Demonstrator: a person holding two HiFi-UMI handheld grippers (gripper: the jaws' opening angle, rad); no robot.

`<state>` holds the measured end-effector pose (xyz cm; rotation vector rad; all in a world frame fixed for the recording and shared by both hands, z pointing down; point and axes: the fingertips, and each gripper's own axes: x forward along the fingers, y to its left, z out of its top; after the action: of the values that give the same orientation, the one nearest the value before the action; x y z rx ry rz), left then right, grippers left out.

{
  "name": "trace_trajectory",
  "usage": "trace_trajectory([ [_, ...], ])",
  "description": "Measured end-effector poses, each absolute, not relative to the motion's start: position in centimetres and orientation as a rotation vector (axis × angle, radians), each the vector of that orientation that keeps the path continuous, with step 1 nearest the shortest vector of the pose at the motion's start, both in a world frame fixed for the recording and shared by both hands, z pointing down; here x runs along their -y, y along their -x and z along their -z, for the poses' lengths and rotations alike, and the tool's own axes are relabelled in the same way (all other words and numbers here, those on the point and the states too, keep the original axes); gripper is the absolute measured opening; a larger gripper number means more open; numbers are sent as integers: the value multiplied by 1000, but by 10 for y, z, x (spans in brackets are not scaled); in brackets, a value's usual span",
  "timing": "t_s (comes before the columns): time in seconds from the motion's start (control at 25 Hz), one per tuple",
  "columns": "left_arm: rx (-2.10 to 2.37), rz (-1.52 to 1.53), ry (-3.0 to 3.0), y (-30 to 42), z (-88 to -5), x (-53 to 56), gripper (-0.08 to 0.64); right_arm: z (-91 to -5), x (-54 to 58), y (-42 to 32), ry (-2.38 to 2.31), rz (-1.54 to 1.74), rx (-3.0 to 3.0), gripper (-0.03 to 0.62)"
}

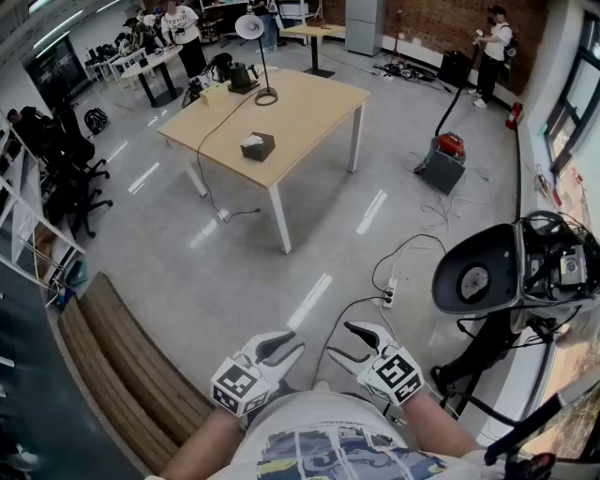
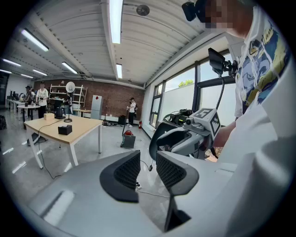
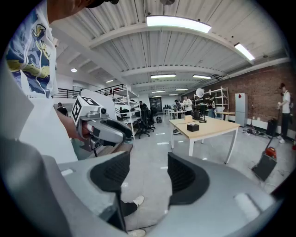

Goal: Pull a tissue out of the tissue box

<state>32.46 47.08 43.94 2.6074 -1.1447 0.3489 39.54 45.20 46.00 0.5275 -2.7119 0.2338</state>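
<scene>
A dark tissue box [image 1: 257, 145] with a white tissue sticking out stands on the light wooden table [image 1: 309, 103], far across the floor. In the left gripper view the tissue box [image 2: 65, 129] is small at the left, and in the right gripper view the box [image 3: 193, 127] is just right of centre. Both grippers are held close to my body, well away from the table. My left gripper [image 1: 284, 349] has a narrow gap between its jaws and holds nothing. The jaws of my right gripper [image 1: 339, 341] stand wide apart, also with nothing in them.
A desk lamp [image 1: 253, 28] and a kettle [image 1: 242, 75] stand on the table's far end, with a cable trailing to the floor. A power strip [image 1: 387, 292] lies ahead, a red vacuum [image 1: 445, 157] at the right, a wooden bench [image 1: 131, 375] at the left, and a camera rig [image 1: 478, 277] close by on the right.
</scene>
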Motion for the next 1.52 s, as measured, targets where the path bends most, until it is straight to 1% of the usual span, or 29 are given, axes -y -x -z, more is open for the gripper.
trace_trajectory([
  [0.04,1141,-350,-2610,-325,-438,-473,112,-458,-454,-396,-525,-229,2713,259],
  [0.08,1135,-352,-2614,-326,-437,-475,95,-457,-456,-396,-522,-225,2713,251],
  [0.12,1125,-354,-2619,-327,-436,-478,55,-455,-457,-396,-518,-222,2712,218],
  [0.16,1112,-358,-2625,-328,-435,-481,6,-454,-459,-396,-512,-219,2708,156],
  [0.2,1101,-364,-2631,-329,-434,-483,6,-454,-460,-397,-504,-216,2701,66],
  [0.24,1094,-371,-2633,-330,-435,-485,6,-455,-462,-397,-496,-210,2691,18],
  [0.28,1094,-376,-2629,-330,-435,-486,6,-457,-463,-396,-487,-199,2681,2],
  [0.88,1175,-378,-2565,-295,-446,-472,6,-477,-459,-367,-415,-193,2647,3],
  [1.08,1187,-372,-2522,-256,-457,-445,6,-485,-432,-331,-400,-208,2640,4],
  [1.24,1154,-364,-2545,-226,-469,-404,6,-496,-395,-298,-414,-232,2611,4],
  [1.52,1122,-329,-2587,-143,-455,-325,6,-486,-321,-207,-430,-222,2579,5],
])
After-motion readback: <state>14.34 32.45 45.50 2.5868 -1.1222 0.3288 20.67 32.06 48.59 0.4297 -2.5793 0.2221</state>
